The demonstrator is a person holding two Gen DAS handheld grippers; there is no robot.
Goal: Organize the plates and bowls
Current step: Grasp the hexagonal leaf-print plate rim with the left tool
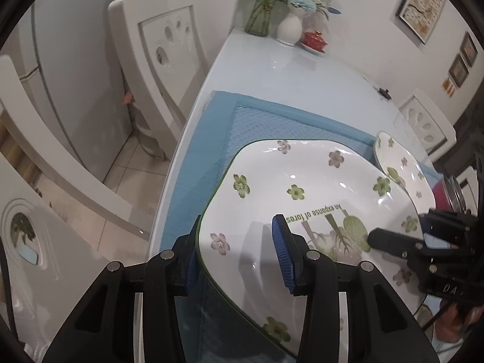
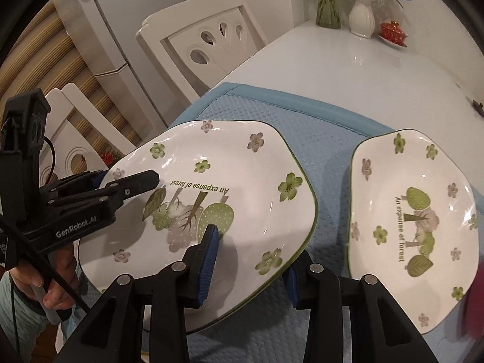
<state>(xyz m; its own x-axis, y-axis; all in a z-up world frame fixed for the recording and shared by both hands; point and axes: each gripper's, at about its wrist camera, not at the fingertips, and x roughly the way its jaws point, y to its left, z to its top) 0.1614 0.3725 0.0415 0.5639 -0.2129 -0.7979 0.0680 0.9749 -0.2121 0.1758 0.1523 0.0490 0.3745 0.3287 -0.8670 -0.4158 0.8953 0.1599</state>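
Both sets of jaws straddle the rim of the same large plate [image 2: 211,193], one blue pad above its face and one below. At the bottom centre of the left wrist view, the left gripper [image 1: 239,257] has the plate's edge between its pads, though whether they press on it I cannot tell; at the bottom centre of the right wrist view, the right gripper [image 2: 248,263] grasps the plate's near rim. A hand [image 2: 57,275] at lower left of that view holds the left gripper's handle. This plate, white with green and mauve flowers and trees, sits tilted over the blue mat [image 2: 317,139] at frame centre. Just beside it, at right, a second plate [image 2: 414,220] of the same pattern lies on the mat, apart from the first. Farther up, the pale surface [image 2: 348,60] carries a white vase [image 2: 361,18], a glass vase [image 2: 328,6] and a red lidded cup [image 2: 393,31] at upper right. White chairs [image 2: 208,36] stand at upper left.
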